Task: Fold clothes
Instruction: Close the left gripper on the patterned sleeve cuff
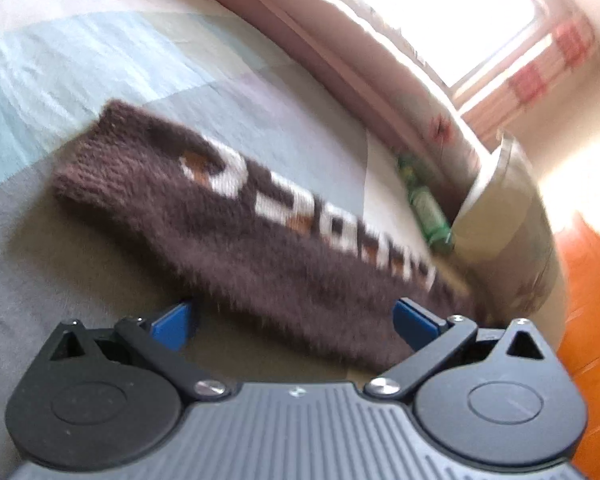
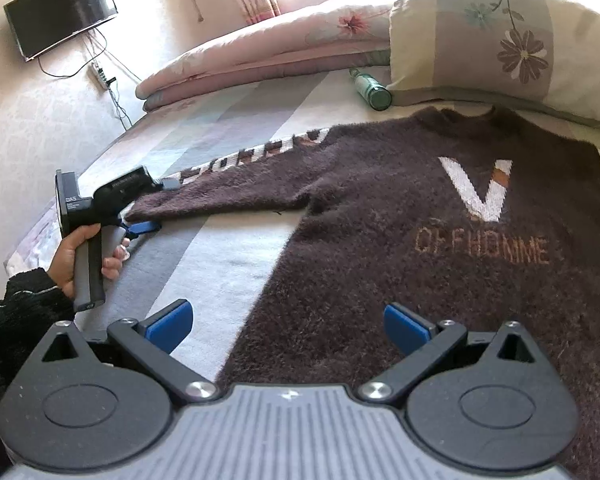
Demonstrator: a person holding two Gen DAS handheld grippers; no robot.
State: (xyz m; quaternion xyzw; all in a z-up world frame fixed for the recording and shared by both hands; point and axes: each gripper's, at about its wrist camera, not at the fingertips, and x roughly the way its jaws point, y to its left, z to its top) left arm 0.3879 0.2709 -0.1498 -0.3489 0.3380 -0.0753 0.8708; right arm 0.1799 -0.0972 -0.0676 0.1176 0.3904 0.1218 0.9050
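The sweater (image 2: 440, 216) is cut off by the right and bottom edges of the right wrist view, and the pillow (image 2: 500, 40) hides its collar edge. In the left wrist view the sleeve (image 1: 240, 220) is blurred and its letters cannot be read.

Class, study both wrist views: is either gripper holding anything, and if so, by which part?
Nothing is held. The left gripper is open at the cuff end of the brown sweater's sleeve; the right gripper is open over its hem.
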